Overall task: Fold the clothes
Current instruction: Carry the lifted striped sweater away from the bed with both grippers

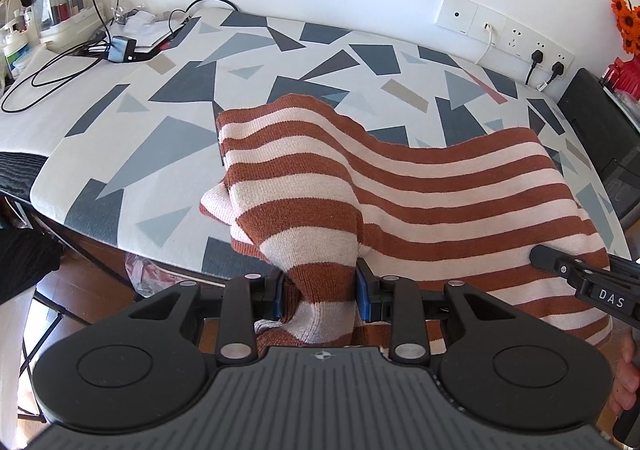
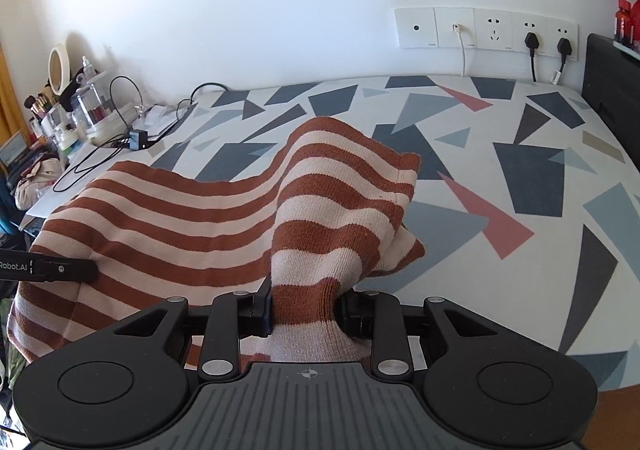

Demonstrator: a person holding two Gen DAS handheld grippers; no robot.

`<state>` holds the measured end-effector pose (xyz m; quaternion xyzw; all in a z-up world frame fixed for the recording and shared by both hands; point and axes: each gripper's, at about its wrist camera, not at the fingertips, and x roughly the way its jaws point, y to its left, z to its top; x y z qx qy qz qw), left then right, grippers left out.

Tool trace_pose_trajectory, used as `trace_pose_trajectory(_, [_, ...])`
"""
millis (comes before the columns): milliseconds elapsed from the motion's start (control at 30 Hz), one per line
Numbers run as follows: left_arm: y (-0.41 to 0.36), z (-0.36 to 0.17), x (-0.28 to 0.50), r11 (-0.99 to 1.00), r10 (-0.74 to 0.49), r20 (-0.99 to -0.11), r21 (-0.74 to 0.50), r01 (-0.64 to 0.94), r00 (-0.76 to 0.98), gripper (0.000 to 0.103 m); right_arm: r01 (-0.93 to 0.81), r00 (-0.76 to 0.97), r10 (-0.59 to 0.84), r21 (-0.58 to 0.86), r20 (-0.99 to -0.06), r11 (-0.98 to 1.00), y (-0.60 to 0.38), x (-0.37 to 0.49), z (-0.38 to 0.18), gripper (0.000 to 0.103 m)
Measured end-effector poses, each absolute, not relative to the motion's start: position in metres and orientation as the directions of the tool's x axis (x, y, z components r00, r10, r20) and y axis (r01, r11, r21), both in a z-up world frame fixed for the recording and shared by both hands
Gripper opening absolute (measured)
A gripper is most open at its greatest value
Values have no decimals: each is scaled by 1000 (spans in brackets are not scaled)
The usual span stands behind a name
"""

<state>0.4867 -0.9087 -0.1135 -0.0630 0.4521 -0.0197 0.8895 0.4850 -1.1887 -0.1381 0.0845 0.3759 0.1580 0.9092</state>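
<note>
A rust and cream striped knitted sweater (image 1: 420, 190) hangs lifted over the table with the geometric patterned cloth (image 1: 132, 154). My left gripper (image 1: 320, 290) is shut on a bunched part of its near left edge. In the right wrist view the same sweater (image 2: 180, 218) sags between both grips, and my right gripper (image 2: 304, 306) is shut on its near right edge. The far edge of the sweater droops toward the cloth (image 2: 520, 178). Each gripper's finger (image 1: 568, 266) shows at the edge of the other's view, as with the left one (image 2: 60, 269).
Cables and a small black charger (image 1: 120, 48) lie at the table's far left, beside cosmetic boxes (image 1: 60, 10) and a round mirror (image 2: 59, 68). Wall sockets (image 2: 488, 28) with plugs sit behind the table. A black chair back (image 1: 600, 130) and a red vase with orange flowers (image 1: 628, 50) stand at right.
</note>
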Motion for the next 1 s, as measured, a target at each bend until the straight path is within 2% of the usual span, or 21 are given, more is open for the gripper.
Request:
trace_pose_trajectory(500, [-886, -100, 469, 991, -102, -787, -134, -7, 609, 32, -212, 692, 347, 282, -633, 936, -1174, 467, -124, 25])
trace_pose_trajectory(1000, [-774, -97, 440, 990, -74, -793, -132, -52, 604, 33, -258, 679, 377, 276, -630, 926, -1059, 455, -115, 25])
